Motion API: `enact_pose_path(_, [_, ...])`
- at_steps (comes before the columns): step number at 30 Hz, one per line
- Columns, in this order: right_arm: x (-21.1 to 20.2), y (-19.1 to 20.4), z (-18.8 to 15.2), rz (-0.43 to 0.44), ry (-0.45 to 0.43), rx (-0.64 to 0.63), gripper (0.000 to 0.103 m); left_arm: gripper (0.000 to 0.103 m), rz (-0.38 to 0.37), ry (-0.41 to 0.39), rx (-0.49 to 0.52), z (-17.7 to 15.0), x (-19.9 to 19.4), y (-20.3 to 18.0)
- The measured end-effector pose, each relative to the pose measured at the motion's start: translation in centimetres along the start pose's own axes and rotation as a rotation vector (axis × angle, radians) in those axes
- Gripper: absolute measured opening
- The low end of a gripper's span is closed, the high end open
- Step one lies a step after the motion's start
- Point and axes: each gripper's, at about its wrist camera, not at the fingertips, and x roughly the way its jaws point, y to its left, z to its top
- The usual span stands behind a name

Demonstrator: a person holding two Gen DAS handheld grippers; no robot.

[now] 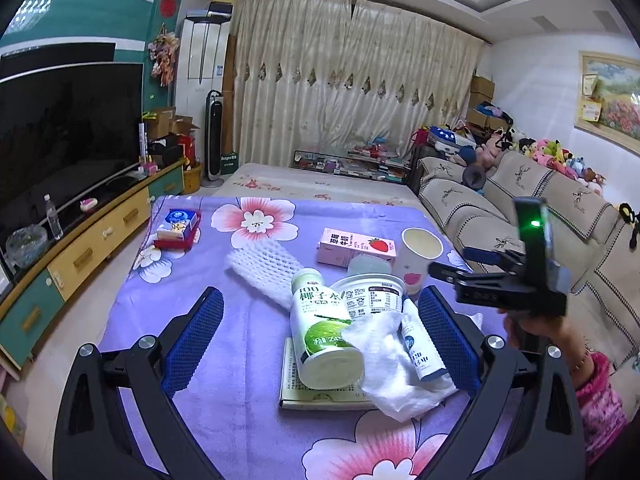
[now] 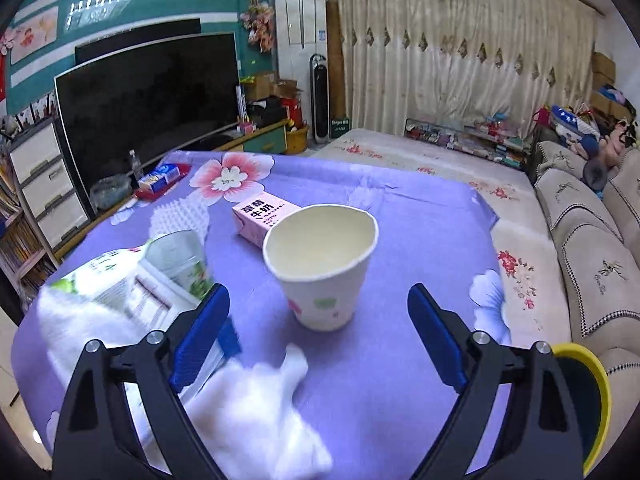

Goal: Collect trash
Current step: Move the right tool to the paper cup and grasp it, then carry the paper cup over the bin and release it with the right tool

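On the purple floral cloth (image 1: 224,432) a white coconut-water bottle (image 1: 324,332) lies on a booklet (image 1: 320,398). Beside it are a yogurt tub (image 1: 370,294), a crumpled tissue (image 1: 396,372) and a small white tube (image 1: 420,344). My left gripper (image 1: 320,300) is open, its blue pads either side of this pile, touching nothing. Behind lie a foam net (image 1: 264,272), a pink milk carton (image 1: 356,248) and a paper cup (image 1: 418,258). My right gripper (image 2: 318,296) is open just in front of the upright cup (image 2: 324,264), with the tissue (image 2: 256,412) under it.
A blue tissue pack on a red box (image 1: 178,228) sits at the cloth's far left. A TV (image 1: 68,132) and cabinet (image 1: 92,252) stand to the left, a sofa (image 1: 520,208) to the right, a bed (image 1: 312,186) behind. A yellow-rimmed round object (image 2: 598,392) is at lower right.
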Motion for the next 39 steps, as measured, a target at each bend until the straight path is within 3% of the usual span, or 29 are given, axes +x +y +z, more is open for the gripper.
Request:
enact_pose_path(10, [5.2,-0.4,1.2,0.027,0.06,-0.009,0.083,0.096,-0.005,0.04,-0.006,-0.5,2.5,0.4])
enact_pose_path(14, [5.7,-0.3,1.3,0.028,0.055,0.004,0.066,0.096,-0.007,0.049,-0.009,-0.8,3.1,0.7])
enact_pose_path(18, [5.5,-0.6,1.4,0.032,0.05,0.031,0.06,0.096,-0.008,0.055,-0.005,-0.9,3.6,0.6])
enact_pose_path(30, [-1.3,-1.7,0.9,0.01,-0.063,0.079,0.059,0.096,-0.019,0.048,0.019,-1.1,3.7,-0.4])
enact_pose_path(39, [-7.2,-7.8,-2.6,-0.125,-0.097,0.195,0.059,0.096,-0.042,0.052,0.063,-1.2,3.7,-2.7])
